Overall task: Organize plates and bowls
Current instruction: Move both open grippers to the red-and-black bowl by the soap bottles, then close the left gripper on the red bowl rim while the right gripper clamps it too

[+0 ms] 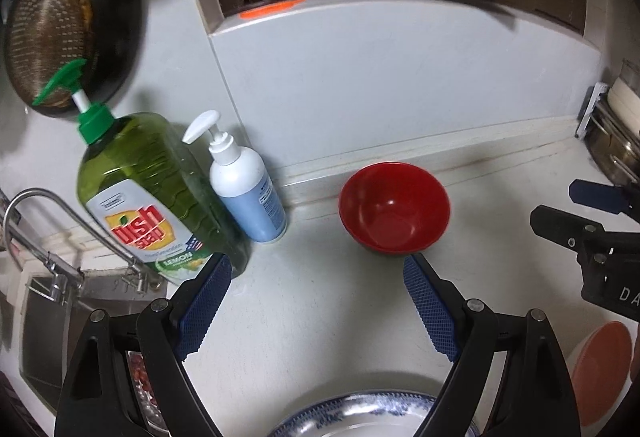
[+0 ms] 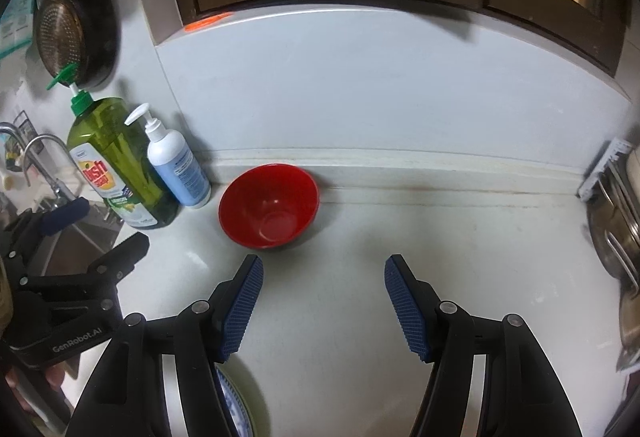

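- A blue-patterned plate (image 1: 360, 411) lies on the white counter (image 1: 320, 317) at the near edge, partly under the left gripper's arms; in the right wrist view only a sliver of it shows.
- An orange plate (image 1: 600, 369) sits low on the right of the left wrist view, its edge cut off.
- The left gripper (image 1: 318, 269) hangs above the counter with its jaws spread wide and nothing between the blue pads.
- The right gripper (image 2: 324, 269) hangs likewise, jaws parted a good way, empty.
- The red bowl (image 1: 394, 207) stands upright on the counter beyond both grippers, near the back ledge, touched by neither.
- Left of the bowl stand a white pump bottle (image 1: 248, 189) and, just beside it, a green dish soap bottle (image 1: 160, 193).
- Further left are the tap (image 1: 60, 221) and sink (image 1: 48, 317).
- A metal colander (image 1: 48, 37) hangs on the wall behind.
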{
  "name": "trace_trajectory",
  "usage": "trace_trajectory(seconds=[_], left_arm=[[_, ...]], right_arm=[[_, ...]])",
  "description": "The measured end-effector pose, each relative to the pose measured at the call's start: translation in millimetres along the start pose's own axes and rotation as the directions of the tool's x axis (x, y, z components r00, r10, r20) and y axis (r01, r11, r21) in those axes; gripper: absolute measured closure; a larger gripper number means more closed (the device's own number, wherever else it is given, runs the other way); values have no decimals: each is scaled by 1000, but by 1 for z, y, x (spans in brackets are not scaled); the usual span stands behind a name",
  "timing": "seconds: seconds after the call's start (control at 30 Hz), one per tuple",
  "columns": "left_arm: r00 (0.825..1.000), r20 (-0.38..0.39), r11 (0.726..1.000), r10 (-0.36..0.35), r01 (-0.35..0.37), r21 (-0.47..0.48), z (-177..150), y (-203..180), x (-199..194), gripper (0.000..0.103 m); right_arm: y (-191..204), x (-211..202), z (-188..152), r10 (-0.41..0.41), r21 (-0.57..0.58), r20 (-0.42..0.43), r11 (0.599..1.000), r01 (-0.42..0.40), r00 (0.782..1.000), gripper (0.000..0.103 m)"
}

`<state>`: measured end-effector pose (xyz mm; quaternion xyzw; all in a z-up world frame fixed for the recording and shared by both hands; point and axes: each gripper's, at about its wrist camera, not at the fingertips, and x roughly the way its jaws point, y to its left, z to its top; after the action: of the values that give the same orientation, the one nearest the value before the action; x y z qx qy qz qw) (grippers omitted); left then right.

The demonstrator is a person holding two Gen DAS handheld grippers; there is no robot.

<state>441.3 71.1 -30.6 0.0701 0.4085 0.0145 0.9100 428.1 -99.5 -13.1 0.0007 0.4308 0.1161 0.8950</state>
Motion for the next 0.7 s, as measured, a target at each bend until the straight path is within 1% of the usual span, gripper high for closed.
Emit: trace_trajectory(seconds=[0.17,0.43,0.6,0.7], left_arm=[[999,-30,1000,-12,12,21,7,1,27,15],[997,-63,999,-45,47,24,13,2,65,15],[994,-92,998,-54,57,31,16,1,89,15],[992,-107,997,-60,64,40,19,0,102,17]], right_arm=[[1,24,12,-3,0,-40,1000,3,999,39],[1,63,23,-1,7,-92,1000,1,996,39],[2,84,30,-15,0,-131,1000,15,991,39],[3,96,35,-16,-7,-153,1000,15,988,39]])
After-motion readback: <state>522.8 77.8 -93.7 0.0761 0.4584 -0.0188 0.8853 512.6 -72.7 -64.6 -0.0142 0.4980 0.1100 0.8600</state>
